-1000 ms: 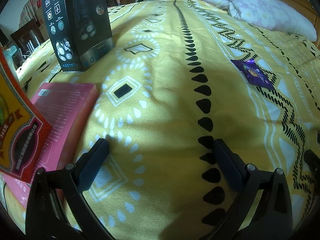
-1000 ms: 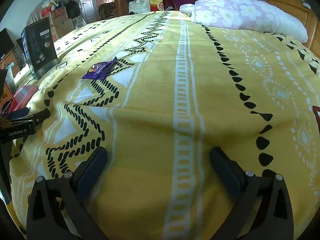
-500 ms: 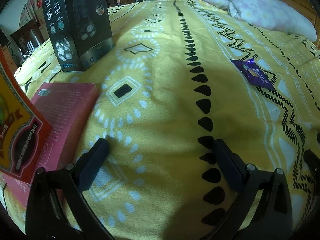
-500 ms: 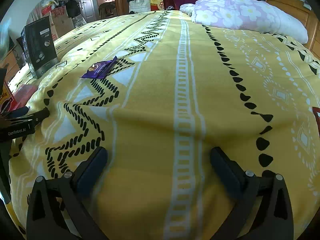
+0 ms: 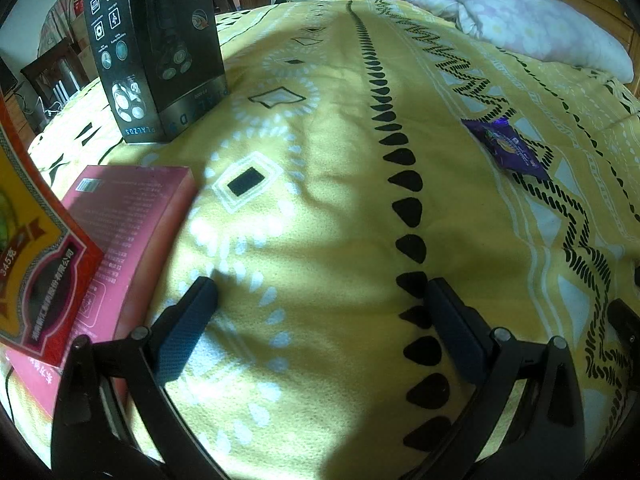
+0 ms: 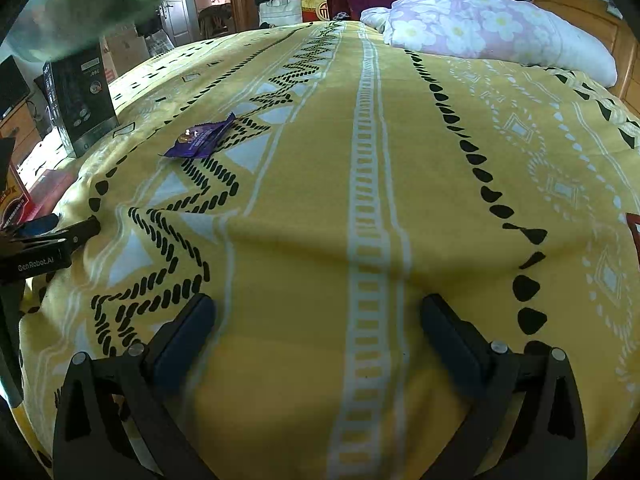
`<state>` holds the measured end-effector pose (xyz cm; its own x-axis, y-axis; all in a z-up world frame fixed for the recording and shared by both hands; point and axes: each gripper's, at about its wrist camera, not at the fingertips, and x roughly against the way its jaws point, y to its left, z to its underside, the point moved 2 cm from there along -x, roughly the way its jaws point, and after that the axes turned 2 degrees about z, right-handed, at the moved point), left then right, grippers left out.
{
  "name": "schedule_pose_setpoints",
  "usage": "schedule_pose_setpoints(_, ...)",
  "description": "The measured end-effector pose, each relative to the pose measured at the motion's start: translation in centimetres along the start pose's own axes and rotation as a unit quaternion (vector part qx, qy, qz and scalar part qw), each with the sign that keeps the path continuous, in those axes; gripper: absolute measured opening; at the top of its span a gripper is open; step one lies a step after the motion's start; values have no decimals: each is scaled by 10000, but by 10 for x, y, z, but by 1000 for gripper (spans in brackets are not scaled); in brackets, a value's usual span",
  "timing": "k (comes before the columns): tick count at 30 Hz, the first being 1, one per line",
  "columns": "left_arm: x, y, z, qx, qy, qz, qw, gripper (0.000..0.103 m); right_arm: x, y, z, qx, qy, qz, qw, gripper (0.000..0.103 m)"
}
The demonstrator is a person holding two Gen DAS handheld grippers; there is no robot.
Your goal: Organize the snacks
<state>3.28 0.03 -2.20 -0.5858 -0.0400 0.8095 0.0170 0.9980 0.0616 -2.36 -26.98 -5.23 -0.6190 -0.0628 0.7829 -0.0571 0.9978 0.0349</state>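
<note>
Nothing on the bed [image 5: 340, 220] has shifted; only a blurred greenish shape has entered at the top of both views. One purple snack packet [image 5: 506, 148] lies ahead-right of the left claw [image 5: 320, 320], ahead-left of the right claw [image 6: 316, 328]. Both claws are spread, empty. One black box [image 5: 160, 48], one pink box [image 5: 128, 220] stand left.
</note>
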Motion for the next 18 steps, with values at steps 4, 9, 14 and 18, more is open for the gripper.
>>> schedule_pose_setpoints(4, 0, 0, 0, -1, 0, 0, 10000, 103, 0, 0, 0, -1, 1, 1, 10000, 103)
schedule_pose_setpoints(9, 0, 0, 0, -2, 0, 0, 10000, 103, -2, 3, -1, 36, 6, -14, 10000, 103)
schedule_pose_setpoints(14, 0, 0, 1, -3, 0, 1, 10000, 103, -4, 4, -3, 84, 21, 5, 10000, 103)
schedule_pose_setpoints(18, 0, 0, 1, -3, -1, 2, 10000, 103, -4, 4, -3, 81, 18, -6, 10000, 103)
